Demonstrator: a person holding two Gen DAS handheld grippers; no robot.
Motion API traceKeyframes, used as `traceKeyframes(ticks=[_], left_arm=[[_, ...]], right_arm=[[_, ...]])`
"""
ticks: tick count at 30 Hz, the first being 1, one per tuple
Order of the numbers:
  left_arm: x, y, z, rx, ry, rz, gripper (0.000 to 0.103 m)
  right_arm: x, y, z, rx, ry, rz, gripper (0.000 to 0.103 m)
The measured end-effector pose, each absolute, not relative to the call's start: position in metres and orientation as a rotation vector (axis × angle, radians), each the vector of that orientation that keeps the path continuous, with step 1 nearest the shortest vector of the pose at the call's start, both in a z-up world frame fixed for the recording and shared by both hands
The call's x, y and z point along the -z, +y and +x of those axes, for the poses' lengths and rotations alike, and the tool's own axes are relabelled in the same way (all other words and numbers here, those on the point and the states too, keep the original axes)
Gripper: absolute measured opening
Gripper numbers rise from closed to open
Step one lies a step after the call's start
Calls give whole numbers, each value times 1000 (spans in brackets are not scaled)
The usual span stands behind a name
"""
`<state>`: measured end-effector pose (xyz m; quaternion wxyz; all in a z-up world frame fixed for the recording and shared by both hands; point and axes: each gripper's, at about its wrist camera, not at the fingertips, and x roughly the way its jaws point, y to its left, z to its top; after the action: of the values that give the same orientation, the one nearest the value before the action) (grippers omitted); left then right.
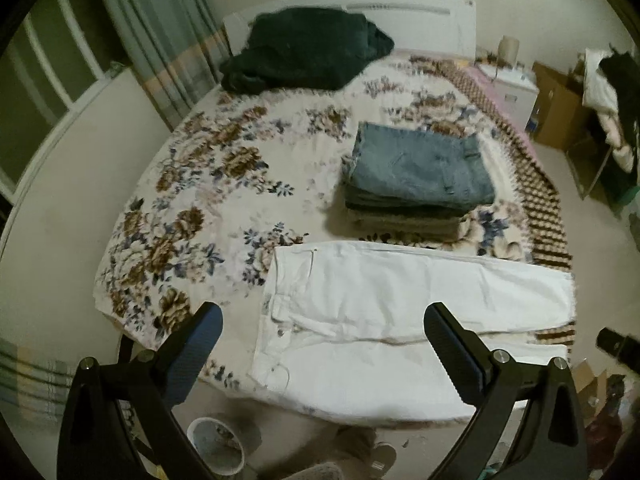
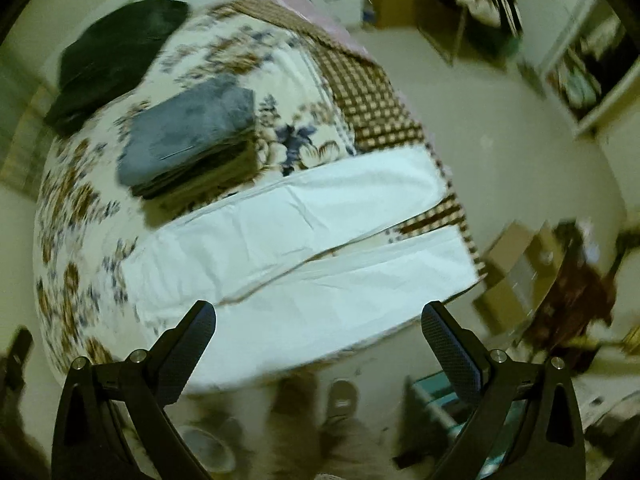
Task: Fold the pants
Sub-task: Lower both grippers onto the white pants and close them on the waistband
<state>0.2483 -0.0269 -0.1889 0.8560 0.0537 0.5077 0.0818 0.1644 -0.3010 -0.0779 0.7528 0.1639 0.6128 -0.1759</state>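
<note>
White pants [image 1: 400, 312] lying flat, unfolded, along near edge of bed [image 1: 192, 184]; no fold started. Finished stack [image 1: 416, 176] sitting behind. Am holding left gripper [image 1: 320, 332] and right gripper [image 2: 316, 328] spread wide, gripping nothing, above pants.

white pants [image 1: 400, 312], floral bedspread [image 1: 192, 200], black tongs [image 1: 320, 344]

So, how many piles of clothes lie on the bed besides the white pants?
2: a folded stack topped with jeans, mid-bed just behind the white pants, and a dark green heap near the headboard. Layers in the stack cannot be counted.
</note>
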Motion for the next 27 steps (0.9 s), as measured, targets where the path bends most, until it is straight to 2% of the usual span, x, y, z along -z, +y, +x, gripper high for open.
traceKeyframes(ticks=[8,14,20,27], left_arm=[[330,-36,374,-97,1160,291,103],[442,-70,437,67,1191,504,103],[523,-113,458,280,1199,791,103],[567,-144,455,443,1174,1011,102]], right_arm=[[266,-365,291,587,1477,603,103],[394,-407,343,702,1523,787,103],[463,-422,361,750,1531,857,103],[524,-437,382,779,1497,971,103]])
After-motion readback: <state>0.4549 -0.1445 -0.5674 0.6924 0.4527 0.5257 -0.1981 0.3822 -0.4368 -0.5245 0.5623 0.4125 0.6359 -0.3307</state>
